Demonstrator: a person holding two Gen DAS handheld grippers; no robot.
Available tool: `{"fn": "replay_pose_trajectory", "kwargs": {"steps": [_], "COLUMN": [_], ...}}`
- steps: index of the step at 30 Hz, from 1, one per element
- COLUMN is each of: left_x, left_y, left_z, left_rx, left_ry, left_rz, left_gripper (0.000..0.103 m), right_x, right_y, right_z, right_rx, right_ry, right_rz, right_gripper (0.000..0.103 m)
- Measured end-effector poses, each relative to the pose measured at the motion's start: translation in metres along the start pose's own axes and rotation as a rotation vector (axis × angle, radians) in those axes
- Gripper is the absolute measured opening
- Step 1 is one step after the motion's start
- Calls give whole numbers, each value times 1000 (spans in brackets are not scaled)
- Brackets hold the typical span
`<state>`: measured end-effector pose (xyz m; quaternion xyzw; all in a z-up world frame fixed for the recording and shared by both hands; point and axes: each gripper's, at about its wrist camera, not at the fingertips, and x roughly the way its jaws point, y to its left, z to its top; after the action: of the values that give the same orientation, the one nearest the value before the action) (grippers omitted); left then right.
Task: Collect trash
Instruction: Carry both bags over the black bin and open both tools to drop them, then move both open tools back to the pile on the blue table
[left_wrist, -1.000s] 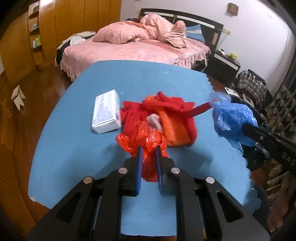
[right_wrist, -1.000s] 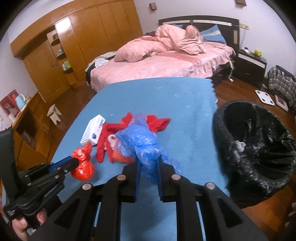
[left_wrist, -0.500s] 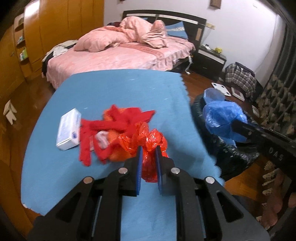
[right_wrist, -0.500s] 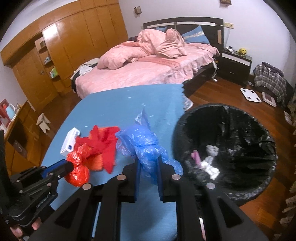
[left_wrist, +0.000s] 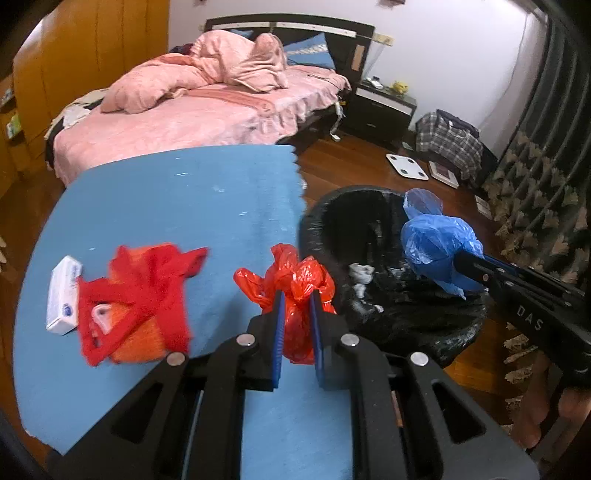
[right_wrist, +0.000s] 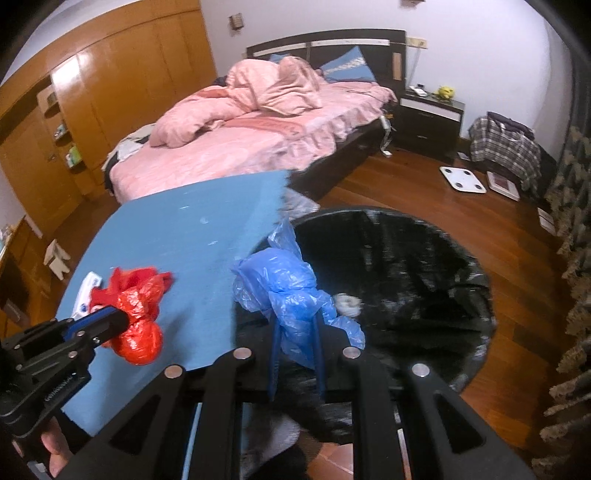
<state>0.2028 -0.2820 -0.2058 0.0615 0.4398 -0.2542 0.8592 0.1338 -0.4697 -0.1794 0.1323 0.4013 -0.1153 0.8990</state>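
Observation:
My left gripper is shut on a crumpled red plastic bag and holds it above the right edge of the blue table; the red bag also shows in the right wrist view. My right gripper is shut on a crumpled blue plastic bag and holds it over the near rim of a round bin lined with a black bag. The blue bag hangs over the bin in the left wrist view. White scraps lie inside the bin.
A red-and-orange mesh cloth pile and a white box lie on the table's left part. A pink bed, a nightstand, a white scale and a plaid bag stand beyond on the wooden floor.
Both grippers have swung right with their bags. The blue bag went from above the table to over the bin. The red bag moved from the cloth pile toward the table's right edge.

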Motion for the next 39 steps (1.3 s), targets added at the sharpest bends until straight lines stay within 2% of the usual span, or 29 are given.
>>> {"fn": "replay_pose_trajectory", "kwargs": {"steps": [8,15,16,18,19,21,25,31,35,39], "left_x": [48,80,88,98,104,111,118,97,72,40], "left_y": [-52,-85,-90,-91,-90,-89,-72,-23,9,53], "left_z": [14,28,30,29,27,25,16,1,-6,-12], "left_rx": [65,109,116,117,119,126,114,61,55,33], "left_ry": [38,55,61,78,81,90,121,124,93,55], "left_rz": [-50,-80,-87,-94,-90,-81,-65,-35,6,57], "left_gripper": [13,14,19,38,51,54,54,54,54,57], "right_x": [31,56,62,70,71,73,71,53,39,31], "right_y": [-62,-93,-97,-104,-105,-110,-114,-99,-63,-15], "right_z": [4,6,7,7,6,2,-11,-25,-29,-29], "right_rx": [57,81,84,91,94,109,134,153,137,97], "right_ry": [55,85,100,120,123,127,137,131,112,97], "right_rz": [-50,-72,-72,-80,-85,-88,-94,-89,-75,-19], "right_gripper": [16,16,18,25,31,33,33,33,33,33]}}
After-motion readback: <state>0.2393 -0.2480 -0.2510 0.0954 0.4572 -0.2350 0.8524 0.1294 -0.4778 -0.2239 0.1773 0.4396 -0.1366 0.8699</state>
